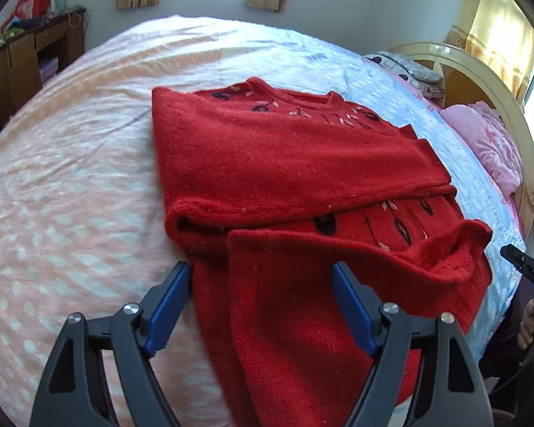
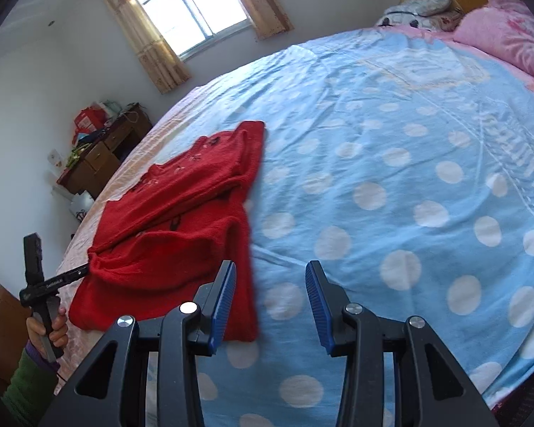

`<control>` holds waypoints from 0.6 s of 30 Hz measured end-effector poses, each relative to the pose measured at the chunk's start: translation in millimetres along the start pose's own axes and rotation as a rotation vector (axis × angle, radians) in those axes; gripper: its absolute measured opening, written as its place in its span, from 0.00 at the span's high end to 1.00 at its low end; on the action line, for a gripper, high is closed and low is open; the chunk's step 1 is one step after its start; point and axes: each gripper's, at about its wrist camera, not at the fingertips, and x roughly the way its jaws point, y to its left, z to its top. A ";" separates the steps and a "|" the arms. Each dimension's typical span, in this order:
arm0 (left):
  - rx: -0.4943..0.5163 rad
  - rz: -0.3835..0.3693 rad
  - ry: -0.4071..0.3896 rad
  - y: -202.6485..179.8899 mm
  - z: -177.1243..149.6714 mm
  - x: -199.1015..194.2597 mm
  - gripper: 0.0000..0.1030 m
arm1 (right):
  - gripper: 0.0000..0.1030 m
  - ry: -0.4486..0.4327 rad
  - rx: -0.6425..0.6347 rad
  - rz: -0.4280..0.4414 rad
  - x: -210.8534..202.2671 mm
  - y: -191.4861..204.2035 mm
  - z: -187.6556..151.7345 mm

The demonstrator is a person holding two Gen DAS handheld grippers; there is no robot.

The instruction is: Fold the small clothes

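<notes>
A red knitted sweater (image 1: pixel 284 163) with dark flower embroidery lies on the bed, with both sleeves folded across its body. In the right wrist view the sweater (image 2: pixel 167 235) lies at the left. My left gripper (image 1: pixel 261 275) is open and empty, its blue pads on either side of the sweater's near hem, just above the fabric. My right gripper (image 2: pixel 270 277) is open and empty over the blue sheet, just right of the sweater's near corner. The right gripper also shows at the right edge of the left wrist view (image 1: pixel 527 267).
The bed has a pink dotted sheet (image 1: pixel 71 178) on the left and a blue dotted sheet (image 2: pixel 391 178) on the right. Pink pillows (image 2: pixel 509 32) and a curved headboard (image 1: pixel 480 82) stand at the far right. A wooden desk (image 1: pixel 28 60) stands by the wall.
</notes>
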 end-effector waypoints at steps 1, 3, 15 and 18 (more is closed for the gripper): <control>0.001 -0.003 -0.003 -0.2 -0.6 0.2 0.23 | 0.59 0.001 0.015 0.003 0.7 -2.8 0.4; 0.000 0.009 -0.021 -2.3 -2.2 0.3 0.32 | 0.59 -0.005 0.038 0.016 1.2 -5.7 0.3; 0.096 0.208 -0.153 -17.1 -1.4 -19.6 0.51 | 0.59 0.008 0.016 0.012 7.6 0.8 -5.3; 0.100 0.148 -0.140 -17.7 -3.1 -15.0 0.47 | 0.59 0.018 0.020 0.008 9.0 -1.2 -5.7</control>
